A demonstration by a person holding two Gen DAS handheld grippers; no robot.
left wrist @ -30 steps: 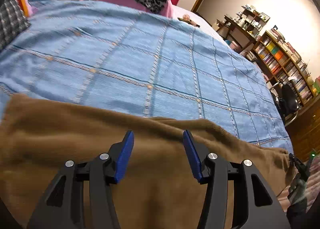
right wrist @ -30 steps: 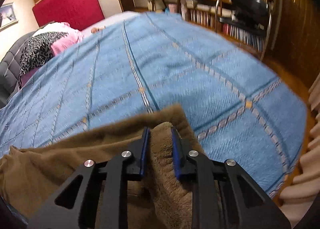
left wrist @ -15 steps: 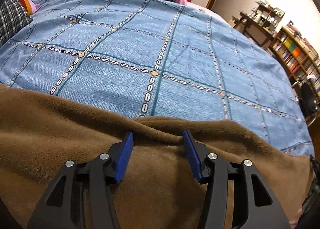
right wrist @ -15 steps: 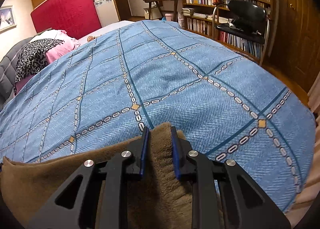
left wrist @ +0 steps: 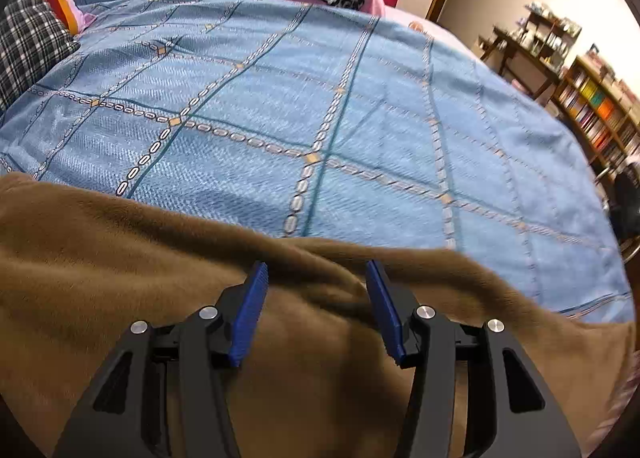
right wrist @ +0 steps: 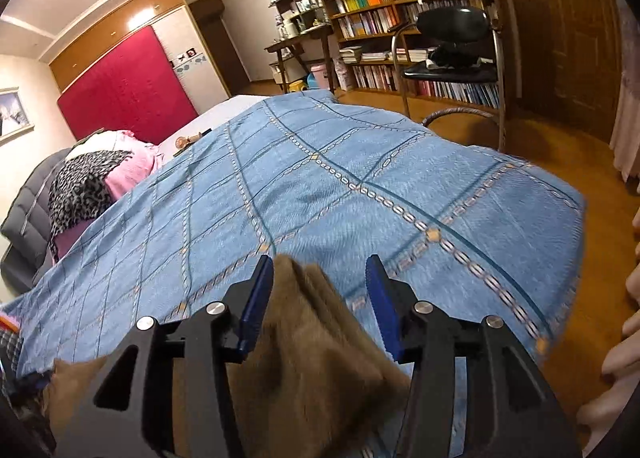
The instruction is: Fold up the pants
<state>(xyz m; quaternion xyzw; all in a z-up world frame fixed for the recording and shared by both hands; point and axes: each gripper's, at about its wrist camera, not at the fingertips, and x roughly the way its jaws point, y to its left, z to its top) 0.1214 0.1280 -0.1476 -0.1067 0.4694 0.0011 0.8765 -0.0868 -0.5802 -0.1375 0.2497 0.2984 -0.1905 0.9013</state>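
The brown pants [left wrist: 168, 298] lie along the near edge of the bed [left wrist: 320, 117]; to finish this release well, the right gripper [right wrist: 320, 290] should back straight off so the fleece corner drops flat, then both should smooth the fold. Its jaws, clamped on that corner a second ago, are opening with cloth loose between them, while the left gripper [left wrist: 316, 294] stays apart over the pants' far hem.
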